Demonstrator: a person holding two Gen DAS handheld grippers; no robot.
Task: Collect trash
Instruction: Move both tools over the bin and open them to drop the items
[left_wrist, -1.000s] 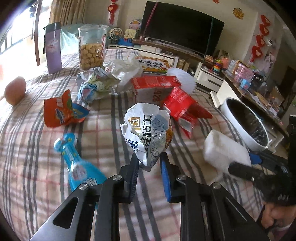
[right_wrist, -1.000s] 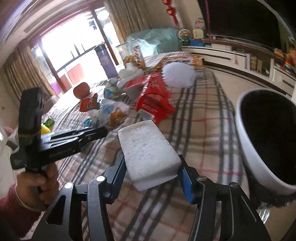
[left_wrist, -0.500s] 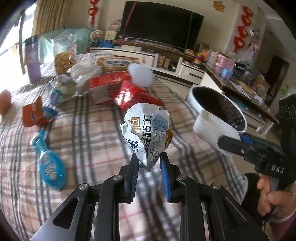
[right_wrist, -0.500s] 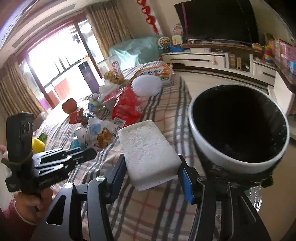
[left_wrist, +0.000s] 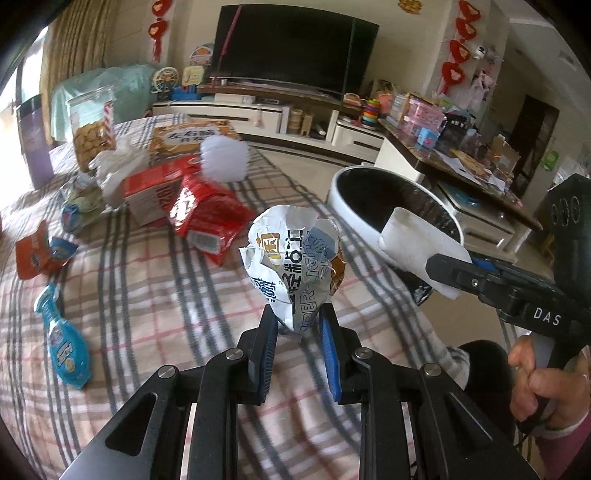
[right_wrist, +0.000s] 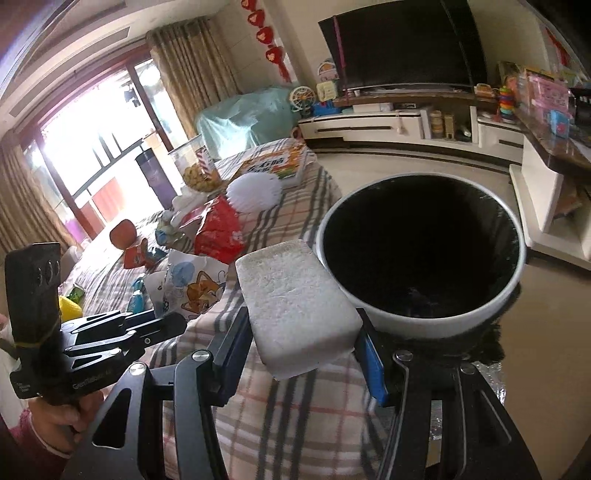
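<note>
My left gripper (left_wrist: 295, 332) is shut on a crumpled white wrapper (left_wrist: 293, 258) with printed letters, held above the plaid tablecloth (left_wrist: 147, 295). My right gripper (right_wrist: 303, 343) is shut on a white foam block (right_wrist: 295, 299), held just left of the white bin's rim (right_wrist: 406, 317); the bin is black inside. In the left wrist view the foam block (left_wrist: 417, 247) hangs at the bin's (left_wrist: 347, 206) near rim, and the right gripper (left_wrist: 443, 269) shows from the side. The left gripper (right_wrist: 162, 325) with the wrapper (right_wrist: 192, 284) shows in the right wrist view.
On the table lie a red snack bag (left_wrist: 207, 218), a red box (left_wrist: 155, 188), a blue pouch (left_wrist: 62, 339), an orange wrapper (left_wrist: 40, 251), a white paper ball (left_wrist: 223, 160), a cookie jar (left_wrist: 92, 129) and crumpled bags (left_wrist: 85, 199). A TV stand (left_wrist: 280, 118) is behind.
Both grippers have swung right toward the bin with their loads. The foam block now reaches the bin's rim; the wrapper is nearer the table's right edge.
</note>
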